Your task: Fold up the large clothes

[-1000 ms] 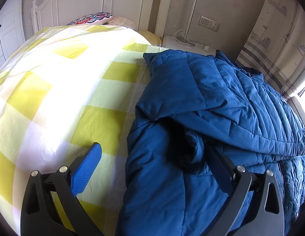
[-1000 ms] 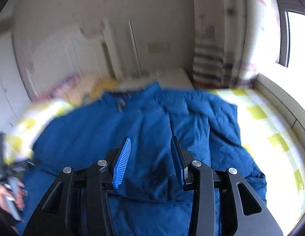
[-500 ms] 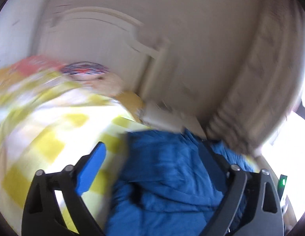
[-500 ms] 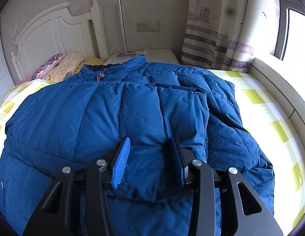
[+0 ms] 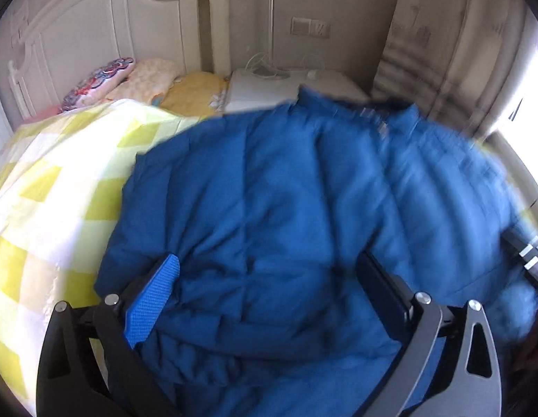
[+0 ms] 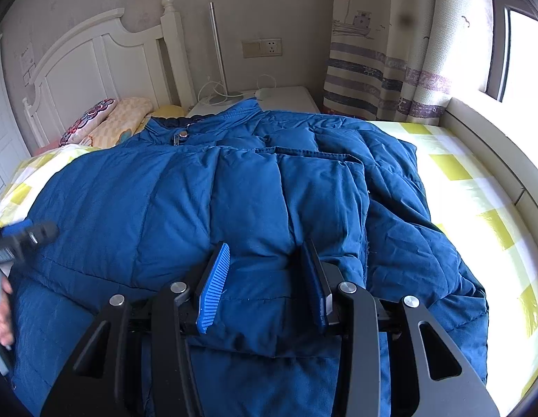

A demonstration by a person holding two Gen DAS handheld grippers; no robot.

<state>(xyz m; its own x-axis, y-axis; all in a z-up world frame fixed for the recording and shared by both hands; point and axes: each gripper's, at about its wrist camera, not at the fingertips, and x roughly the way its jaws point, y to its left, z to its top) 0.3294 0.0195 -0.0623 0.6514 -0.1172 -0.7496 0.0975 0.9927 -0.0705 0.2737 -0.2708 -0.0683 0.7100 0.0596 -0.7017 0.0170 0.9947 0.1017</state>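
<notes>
A blue puffer jacket [image 6: 234,191] lies spread on the bed, collar towards the headboard, with one sleeve folded across its front. My right gripper [image 6: 265,278] is low over that folded sleeve, and its pads pinch a thick ridge of the sleeve's fabric. In the left wrist view the jacket [image 5: 286,208] is blurred. My left gripper [image 5: 269,292] hovers above the jacket's left half, jaws wide open and holding nothing. The left gripper [image 6: 22,232] also shows at the far left of the right wrist view, held by a hand [image 6: 1,312].
The bed has a yellow-and-white checked cover [image 6: 477,191]. Pillows [image 6: 105,121] lie against the white headboard [image 6: 95,62]. A white nightstand [image 6: 286,99] with cables stands behind the collar. A curtain [image 6: 390,52] and a window ledge [image 6: 494,146] run along the right side.
My left gripper has swung from the bed's left side to above the jacket, still open. The jacket's left part, bunched a second ago, now lies flat. The right gripper has kept its hold.
</notes>
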